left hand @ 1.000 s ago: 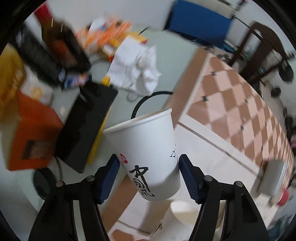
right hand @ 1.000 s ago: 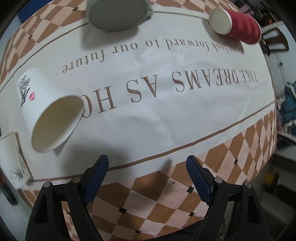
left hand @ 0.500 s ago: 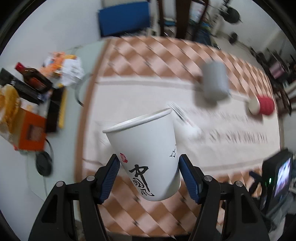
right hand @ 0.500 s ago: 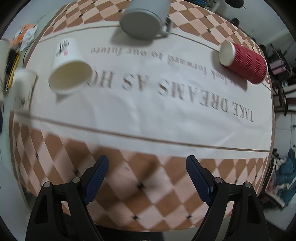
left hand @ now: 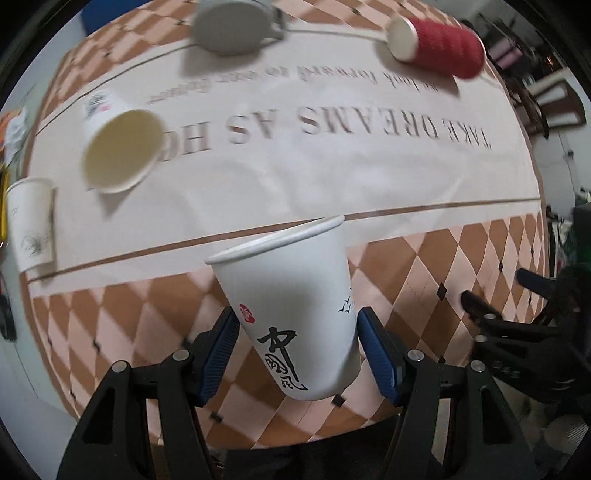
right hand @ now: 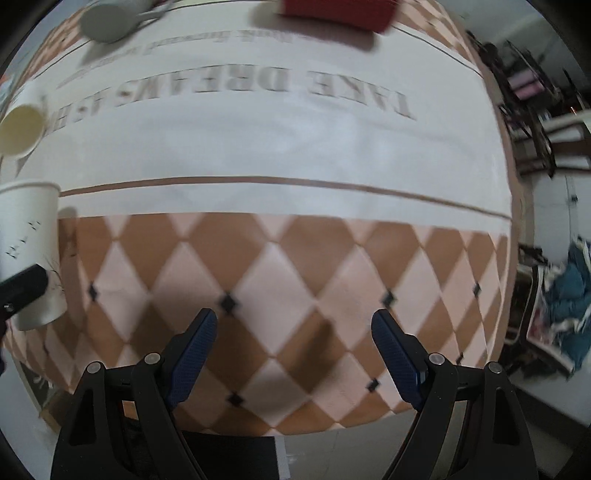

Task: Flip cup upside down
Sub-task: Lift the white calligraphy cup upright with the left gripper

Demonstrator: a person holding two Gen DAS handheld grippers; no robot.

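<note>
My left gripper (left hand: 297,345) is shut on a white paper cup (left hand: 291,306) with black calligraphy and a red seal. It holds the cup in the air above the near checkered edge of the table, rim pointing away from the camera. The same cup shows at the left edge of the right wrist view (right hand: 29,251). My right gripper (right hand: 295,343) is open and empty above the checkered cloth, to the right of the held cup.
On the white tablecloth (left hand: 332,177) lie a second white paper cup on its side (left hand: 118,151), a red ribbed cup on its side (left hand: 436,44) and a grey mug (left hand: 232,26). Another white cup (left hand: 31,225) is at the far left edge. Chairs stand at the right.
My left gripper has swung with the cup from the cluttered left side round over the table's near edge. My right gripper has shifted right along the table edge and stayed open.
</note>
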